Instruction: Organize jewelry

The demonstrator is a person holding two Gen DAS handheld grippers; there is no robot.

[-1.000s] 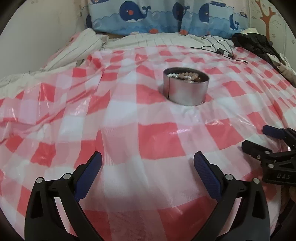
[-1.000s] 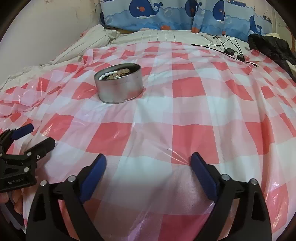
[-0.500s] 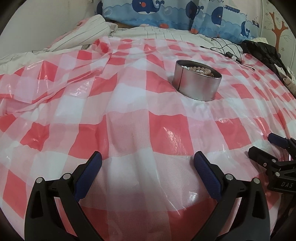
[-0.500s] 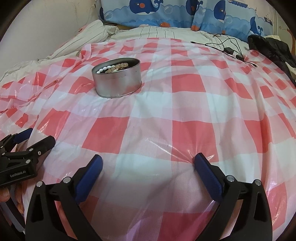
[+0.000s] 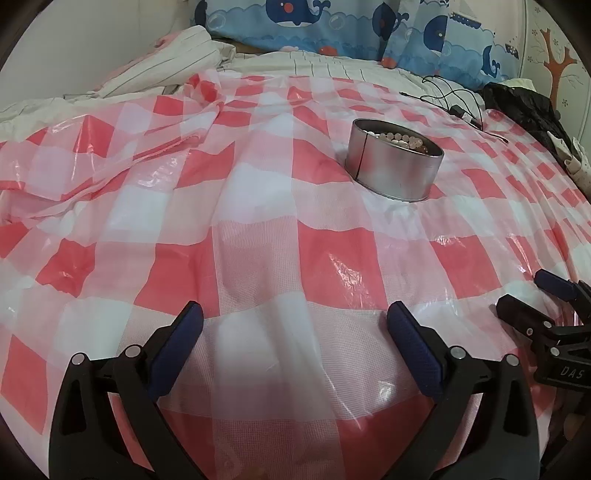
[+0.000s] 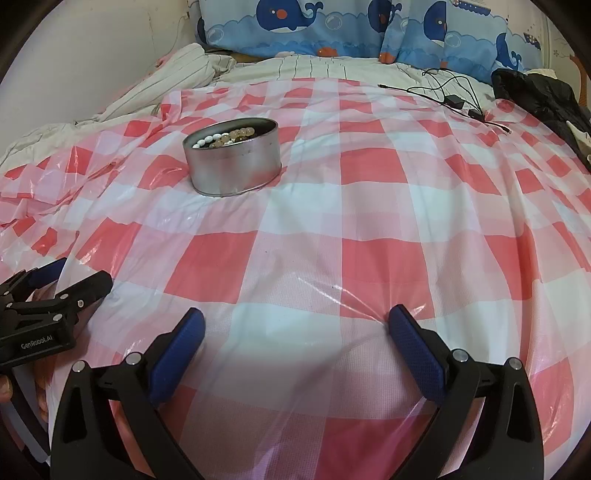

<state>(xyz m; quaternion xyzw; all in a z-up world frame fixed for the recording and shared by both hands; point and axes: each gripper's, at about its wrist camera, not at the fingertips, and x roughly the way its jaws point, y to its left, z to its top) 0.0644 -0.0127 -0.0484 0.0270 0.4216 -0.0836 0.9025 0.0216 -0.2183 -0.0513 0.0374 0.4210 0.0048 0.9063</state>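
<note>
Your left tongs are spread wide with nothing between the blue pads, hanging low over the near edge of the bed, and your right tongs are just as wide apart and just as empty, a little to the side; each shows at the edge of the other's view, side by side and well back from the work. Under both lies a glossy red-and-white checked plastic sheet, rumpled toward its far left corner, and nowhere on its visible surface can you find a loose bracelet, ring or chain. Further out, the round metal tin sits upright on the sheet, well apart from both tongs, with no lid on it and none in view. Inside it you can see beaded bracelets, white beads and amber-coloured ones heaped together near the rim; how many strands there are is too small to tell. Judging from this, the gathering is done: the jewelry is all in the tin and nothing is left out on the sheet. If anything remains, it may be a closing step, yet the pictures offer no lid for it. Beyond the sheet lie striped bedding, whale-print pillows, a black charger cable and a dark garment, none of it part of your job
</note>
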